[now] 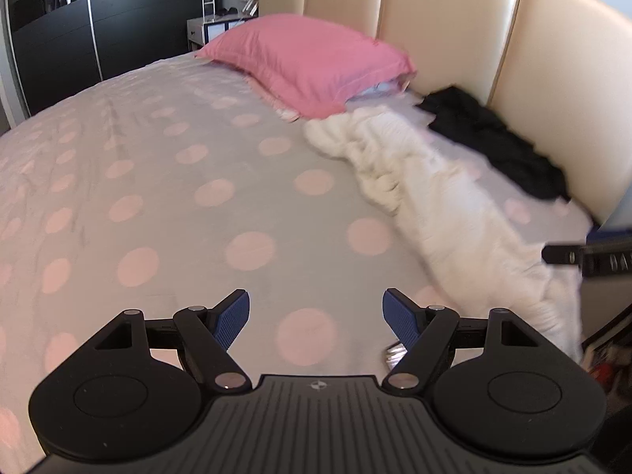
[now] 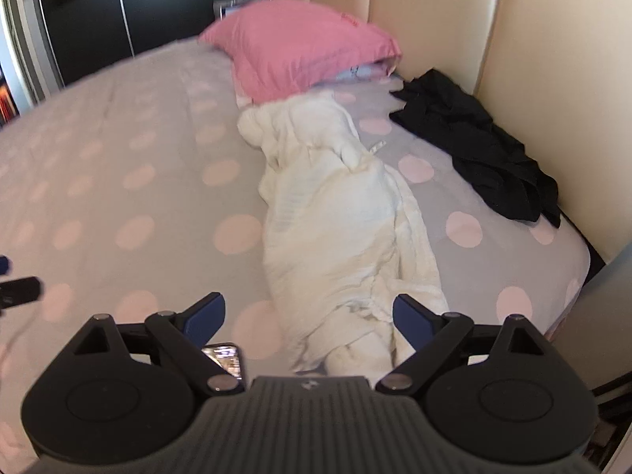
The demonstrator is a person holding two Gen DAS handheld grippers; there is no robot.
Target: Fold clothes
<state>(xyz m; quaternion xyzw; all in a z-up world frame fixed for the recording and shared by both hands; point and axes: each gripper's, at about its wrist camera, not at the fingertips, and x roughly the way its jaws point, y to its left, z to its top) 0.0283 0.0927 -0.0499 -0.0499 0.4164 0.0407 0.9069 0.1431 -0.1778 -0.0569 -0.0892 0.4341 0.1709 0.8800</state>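
Note:
A crumpled white garment (image 2: 339, 229) lies in a long heap on the bed, from the pink pillow down to the near edge. It also shows in the left wrist view (image 1: 446, 205) at the right. A black garment (image 2: 482, 146) lies bunched by the headboard; it shows in the left wrist view (image 1: 493, 138) too. My left gripper (image 1: 316, 316) is open and empty above the bedspread, left of the white garment. My right gripper (image 2: 308, 316) is open, just above the near end of the white garment. Its tip (image 1: 568, 254) shows at the right edge of the left view.
The bed has a grey spread with pink dots (image 1: 158, 197). A pink pillow (image 1: 308, 59) lies at the head, by a cream padded headboard (image 1: 553, 79). A phone (image 2: 227, 357) lies near the bed's front edge. A dark wardrobe (image 1: 79, 19) stands beyond the bed.

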